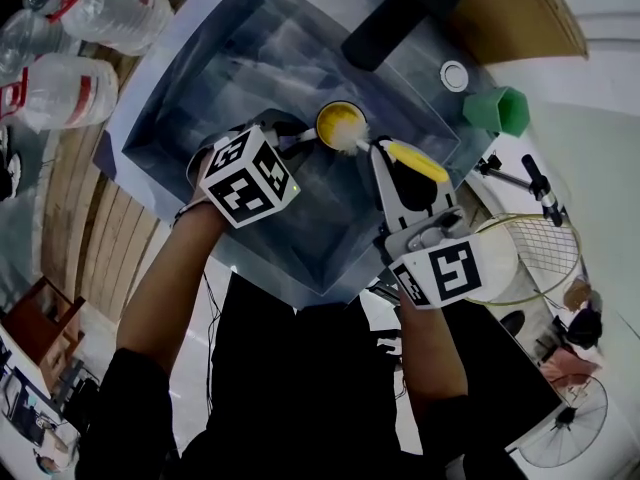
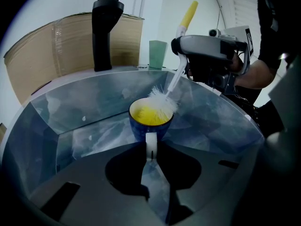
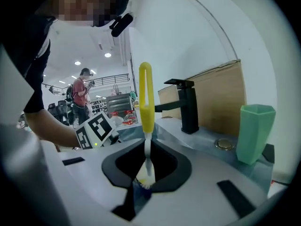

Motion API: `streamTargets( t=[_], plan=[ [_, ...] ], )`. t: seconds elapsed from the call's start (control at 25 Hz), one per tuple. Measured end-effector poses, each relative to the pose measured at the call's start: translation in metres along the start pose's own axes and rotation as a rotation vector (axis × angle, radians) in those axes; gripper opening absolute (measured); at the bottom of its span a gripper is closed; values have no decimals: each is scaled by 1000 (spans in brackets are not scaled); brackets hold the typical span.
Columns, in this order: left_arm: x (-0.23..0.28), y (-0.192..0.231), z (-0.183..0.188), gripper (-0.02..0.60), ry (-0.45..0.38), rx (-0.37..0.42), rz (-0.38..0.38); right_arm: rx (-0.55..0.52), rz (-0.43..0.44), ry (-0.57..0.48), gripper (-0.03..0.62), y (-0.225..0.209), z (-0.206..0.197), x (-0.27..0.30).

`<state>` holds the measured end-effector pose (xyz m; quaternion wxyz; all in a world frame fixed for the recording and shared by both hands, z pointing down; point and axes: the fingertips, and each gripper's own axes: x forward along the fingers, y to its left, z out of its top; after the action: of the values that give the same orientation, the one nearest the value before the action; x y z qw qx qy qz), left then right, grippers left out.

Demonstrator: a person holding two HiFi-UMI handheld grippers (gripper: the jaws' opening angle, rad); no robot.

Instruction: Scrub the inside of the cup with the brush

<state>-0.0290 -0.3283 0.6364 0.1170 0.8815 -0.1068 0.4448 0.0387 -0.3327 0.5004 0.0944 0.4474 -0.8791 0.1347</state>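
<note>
Cup [image 2: 149,122], low centre of the left gripper view: blue outside, yellow inside, upright within the sink [image 2: 70,121]. Your left gripper [image 2: 151,155] pinches its white handle [image 2: 151,144], jaws drawn in on it from both sides. Head view gives you only the yellow mouth from above, mid-frame. The blue wall and the handle grip show in the left gripper view alone.

Brush [image 3: 146,98]: your right gripper [image 3: 148,167] is clamped on the thin white stem just under the yellow grip, which stands straight up the centre of the right gripper view. That view loses the bristles behind its own jaws; 1 scrap of yellow and blue cup shows beneath them. Left gripper view supplies them: white tuft [image 2: 162,100] at the cup's far right rim, partly over the mouth. How deep it reaches, cannot tell.

Around: black faucet [image 1: 405,13] at top of head view, over the sink's far edge. Green tumbler [image 1: 497,109] and 1 round metal button [image 1: 454,74] on the deck, upper right. Cardboard sheet [image 2: 70,46] behind the faucet. Clear plastic bottles [image 1: 100,8] upper left, racket [image 1: 530,253] at right edge, fan [image 1: 572,438] lower right. 1 person [image 3: 82,95] in a red top far back, left of the right gripper view.

In the way: in head view your marker cube [image 1: 248,176] covers the left hand.
</note>
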Motion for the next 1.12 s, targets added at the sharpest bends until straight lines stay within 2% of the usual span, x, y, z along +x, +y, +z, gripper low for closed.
streamTargets(
  t=[0.12,0.28,0.4,0.6,0.76,0.84,1.04,1.12],
  plan=[
    [0,-1,0,81,1,-1,-4,-37,8,-32,43,4,25,-7],
    [0,-1,0,81,-3,-9,-11,-29,27,-76,43,15,50,-17],
    [0,-1,0,81,-1,-18,-9,-26,47,-52,44,25,40,-11],
    [1,-1,1,81,-3,-11,-6,30,33,-5,56,19,-1,7],
    [1,-1,2,81,0,-4,-9,11,33,-7,54,15,3,14],
    [1,-1,1,81,3,-5,-6,4,32,-20,51,14,12,12],
    [1,-1,0,81,3,-8,-10,-22,8,-143,44,10,65,-4],
    [1,0,0,81,3,-11,-10,-42,21,-152,44,14,69,1]
  ],
)
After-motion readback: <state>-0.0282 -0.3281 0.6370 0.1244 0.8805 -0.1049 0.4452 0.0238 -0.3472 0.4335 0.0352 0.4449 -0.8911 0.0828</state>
